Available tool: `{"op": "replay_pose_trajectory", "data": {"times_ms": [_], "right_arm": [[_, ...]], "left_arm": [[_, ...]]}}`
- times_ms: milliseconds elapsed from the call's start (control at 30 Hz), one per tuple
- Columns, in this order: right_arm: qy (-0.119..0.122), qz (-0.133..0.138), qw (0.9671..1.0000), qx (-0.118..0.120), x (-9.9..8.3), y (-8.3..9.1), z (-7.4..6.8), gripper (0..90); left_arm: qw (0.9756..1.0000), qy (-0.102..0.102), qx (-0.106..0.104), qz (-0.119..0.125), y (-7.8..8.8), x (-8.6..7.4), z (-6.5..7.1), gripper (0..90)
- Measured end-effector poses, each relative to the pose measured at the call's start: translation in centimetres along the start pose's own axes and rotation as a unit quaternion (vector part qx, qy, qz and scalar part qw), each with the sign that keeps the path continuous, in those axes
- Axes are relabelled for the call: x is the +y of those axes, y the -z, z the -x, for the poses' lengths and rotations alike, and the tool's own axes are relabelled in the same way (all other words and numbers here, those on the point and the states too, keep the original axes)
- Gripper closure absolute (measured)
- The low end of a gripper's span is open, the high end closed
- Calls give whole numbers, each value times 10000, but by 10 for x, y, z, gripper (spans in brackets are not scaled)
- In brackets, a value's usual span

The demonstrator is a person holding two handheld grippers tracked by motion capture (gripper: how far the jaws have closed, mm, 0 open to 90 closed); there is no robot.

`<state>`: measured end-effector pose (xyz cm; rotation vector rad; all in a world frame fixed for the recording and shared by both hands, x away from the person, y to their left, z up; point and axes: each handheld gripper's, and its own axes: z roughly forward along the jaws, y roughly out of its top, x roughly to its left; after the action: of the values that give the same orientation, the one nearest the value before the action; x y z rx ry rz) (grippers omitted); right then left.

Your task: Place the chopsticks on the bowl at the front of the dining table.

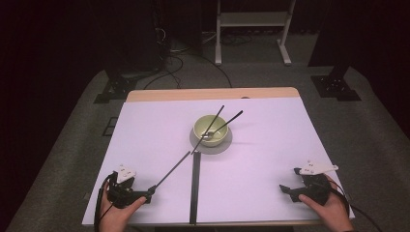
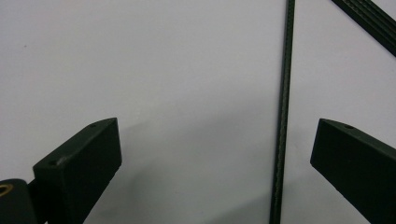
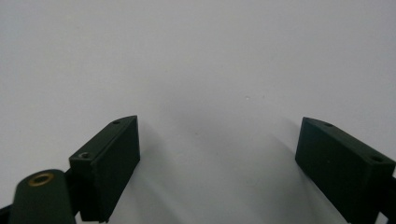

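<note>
White table, thin black rod between spread left gripper jaws, right gripper spread too.

We see a pale green bowl on a grey saucer near the table's far edge, dark sticks leaning inside it, a long black rod toward the near-left corner

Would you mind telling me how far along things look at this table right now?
Two thin rods already lean in the green bowl on its grey plate. A third rod lies between the open left gripper fingers, ungripped. The right gripper rests open; the flat strip remains untouched.
</note>
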<state>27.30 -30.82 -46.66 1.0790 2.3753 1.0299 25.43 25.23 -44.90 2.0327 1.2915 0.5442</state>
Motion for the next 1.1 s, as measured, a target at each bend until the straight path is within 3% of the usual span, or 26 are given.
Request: {"op": "replay_pose_trajectory", "data": {"times_ms": [233,433,833,1100], "right_arm": [[-1,-1,10000,0,0,0,0,122],[-2,-1,10000,0,0,0,0,122],[-3,-2,10000,-1,0,0,0,122],[-5,-3,10000,4,0,0,0,122]], "left_arm": [[9998,-119,-115,-59,-4,7,5,14],[9993,-280,-256,-64,-9,13,10,105],[9974,-479,-542,-69,-18,27,14,429],[9956,-389,-852,-75,-23,34,7,654]]}}
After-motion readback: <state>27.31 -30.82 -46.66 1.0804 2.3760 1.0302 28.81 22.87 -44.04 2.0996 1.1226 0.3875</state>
